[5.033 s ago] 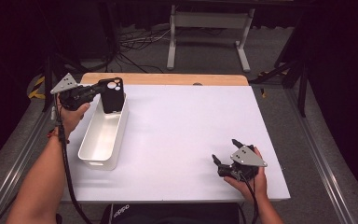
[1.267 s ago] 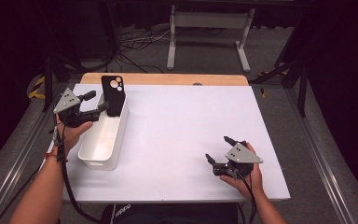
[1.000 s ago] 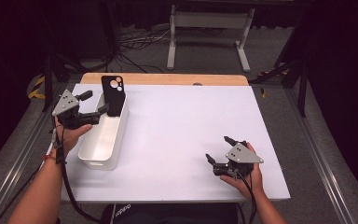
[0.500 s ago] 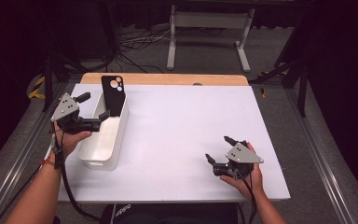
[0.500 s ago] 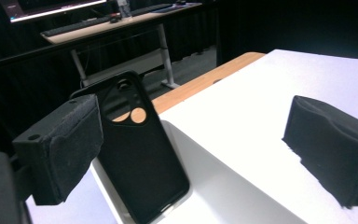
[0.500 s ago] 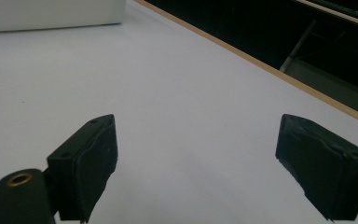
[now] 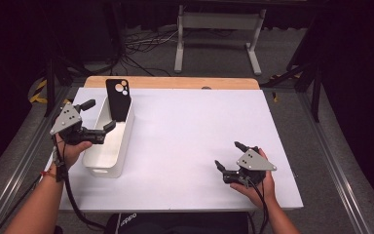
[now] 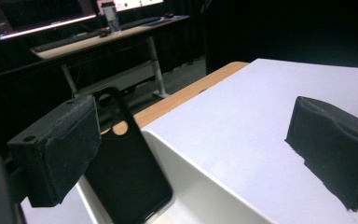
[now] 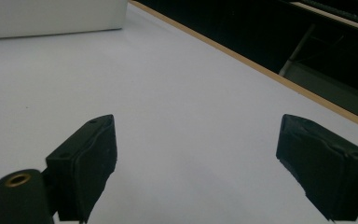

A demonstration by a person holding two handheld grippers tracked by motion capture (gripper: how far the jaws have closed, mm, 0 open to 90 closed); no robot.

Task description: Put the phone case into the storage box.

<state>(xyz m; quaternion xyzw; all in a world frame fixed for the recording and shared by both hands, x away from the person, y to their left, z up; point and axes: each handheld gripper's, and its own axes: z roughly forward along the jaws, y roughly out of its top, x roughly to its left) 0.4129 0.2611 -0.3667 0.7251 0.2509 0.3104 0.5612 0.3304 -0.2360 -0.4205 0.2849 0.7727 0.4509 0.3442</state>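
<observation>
Left gripper (image 7: pixel 99 116) withdrawn from phone case (image 7: pixel 118 99), case leaning in bin (image 7: pixel 108 165)

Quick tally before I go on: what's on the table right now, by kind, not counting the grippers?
Black phone case, standing on end against the far end of the bin: 1
White bin, at the left of the white table top: 1
Total: 2
Both the left gripper and the right gripper are open and hold nothing.
</observation>
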